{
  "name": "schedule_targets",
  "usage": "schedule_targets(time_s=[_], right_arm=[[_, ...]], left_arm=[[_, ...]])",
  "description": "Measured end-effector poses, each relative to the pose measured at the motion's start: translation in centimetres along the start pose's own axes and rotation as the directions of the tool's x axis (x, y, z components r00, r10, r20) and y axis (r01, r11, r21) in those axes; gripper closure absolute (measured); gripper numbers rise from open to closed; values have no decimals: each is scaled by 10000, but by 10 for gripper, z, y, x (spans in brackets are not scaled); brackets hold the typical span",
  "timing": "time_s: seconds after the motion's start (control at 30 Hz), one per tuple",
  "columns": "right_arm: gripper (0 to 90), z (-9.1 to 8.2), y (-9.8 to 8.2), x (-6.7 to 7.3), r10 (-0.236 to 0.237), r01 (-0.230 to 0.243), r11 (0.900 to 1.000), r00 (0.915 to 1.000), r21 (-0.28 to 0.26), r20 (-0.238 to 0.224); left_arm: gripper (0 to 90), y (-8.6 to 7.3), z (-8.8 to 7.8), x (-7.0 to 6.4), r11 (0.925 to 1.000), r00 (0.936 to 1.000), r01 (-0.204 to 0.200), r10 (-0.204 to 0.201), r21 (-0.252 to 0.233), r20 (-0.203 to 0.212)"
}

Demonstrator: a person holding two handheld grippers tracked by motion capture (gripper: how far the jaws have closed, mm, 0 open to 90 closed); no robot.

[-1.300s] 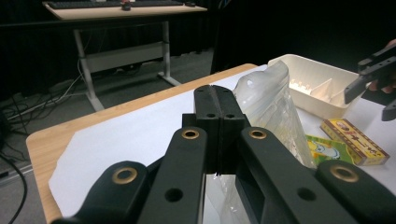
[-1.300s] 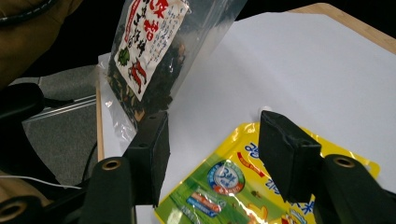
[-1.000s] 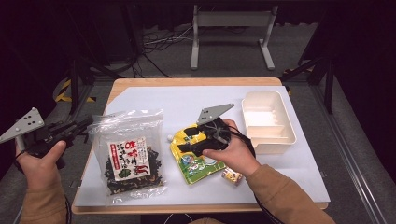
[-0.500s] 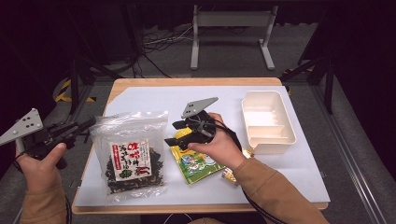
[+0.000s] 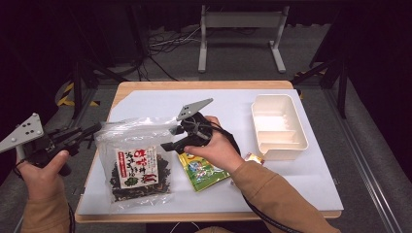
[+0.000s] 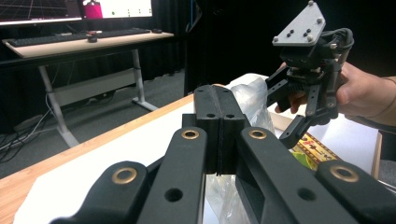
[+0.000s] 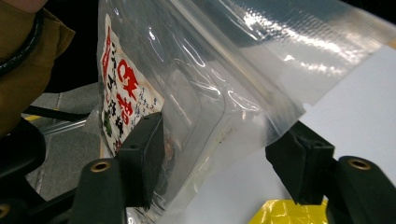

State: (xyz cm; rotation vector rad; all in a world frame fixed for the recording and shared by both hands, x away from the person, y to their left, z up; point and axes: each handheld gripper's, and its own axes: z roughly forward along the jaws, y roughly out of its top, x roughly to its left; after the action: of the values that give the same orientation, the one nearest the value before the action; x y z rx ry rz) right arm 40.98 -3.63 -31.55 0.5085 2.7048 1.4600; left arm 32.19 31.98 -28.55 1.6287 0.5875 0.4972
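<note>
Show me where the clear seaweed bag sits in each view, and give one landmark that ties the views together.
High view: bag lies left of centre on the white sheet, its far-left corner in the shut left gripper.
Left gripper view: crumpled clear plastic just past the shut jaws, right of centre.
Right gripper view: it fills the upper middle, its edge between the open jaws.
Shared landmark: yellow packet.
</note>
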Motion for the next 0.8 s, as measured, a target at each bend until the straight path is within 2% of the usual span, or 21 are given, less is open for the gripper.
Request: schedule_targets(time_s=[0.43, 0.8], right_arm=[[567, 12, -2, -1, 197, -168, 9991, 9970, 395, -755], [638, 16, -2, -1, 409, -368, 9983, 9944, 441, -970]], left_arm=[[900, 0, 0, -1, 10000, 10000, -25, 25, -28, 55], [900, 0, 1, 0, 10000, 10000, -14, 14, 0, 32]])
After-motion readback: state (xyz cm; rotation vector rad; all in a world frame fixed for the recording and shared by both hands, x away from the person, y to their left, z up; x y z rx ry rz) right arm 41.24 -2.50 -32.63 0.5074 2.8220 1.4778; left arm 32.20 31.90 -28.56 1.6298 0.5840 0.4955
